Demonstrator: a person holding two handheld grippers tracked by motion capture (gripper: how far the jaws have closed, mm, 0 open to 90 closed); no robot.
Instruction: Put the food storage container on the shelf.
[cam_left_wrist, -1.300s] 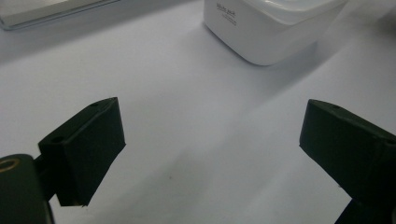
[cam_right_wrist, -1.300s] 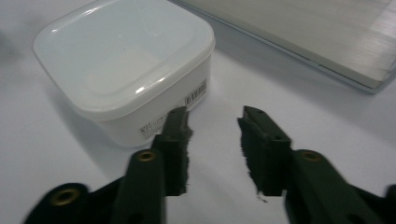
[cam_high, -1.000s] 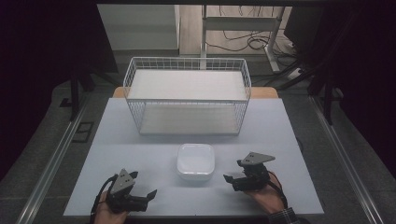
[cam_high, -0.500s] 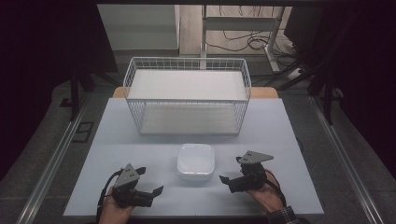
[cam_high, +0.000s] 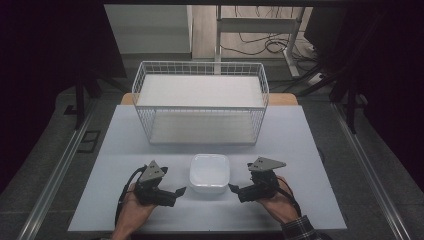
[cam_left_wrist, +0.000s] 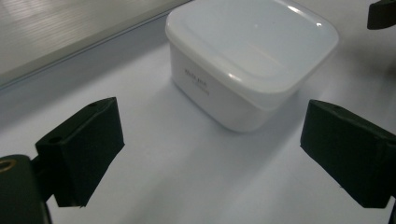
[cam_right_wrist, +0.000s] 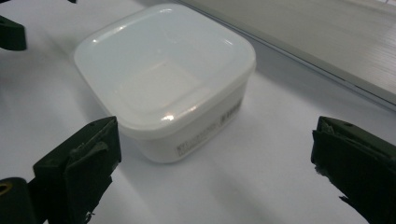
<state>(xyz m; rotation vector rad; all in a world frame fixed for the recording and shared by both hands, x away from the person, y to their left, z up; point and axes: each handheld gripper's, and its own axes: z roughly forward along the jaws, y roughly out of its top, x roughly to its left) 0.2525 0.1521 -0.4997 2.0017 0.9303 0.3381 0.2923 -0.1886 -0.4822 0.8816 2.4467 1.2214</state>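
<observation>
White square lidded plastic container (cam_high: 209, 173): side label print unreadable; left hand-held gripper (cam_high: 181, 191) open, empty, now nearer it; right hand-held gripper (cam_high: 233, 189) just opened wide, empty.

A pale grey worktop (cam_high: 300, 140) carries two things. A white plastic box (cam_high: 210, 173) with its lid on sits near the front edge, about midway across. Behind it, well apart, a white wire basket (cam_high: 200, 107) stands toward the back edge, its long side facing the front, with a white sheet lining its bottom.
</observation>
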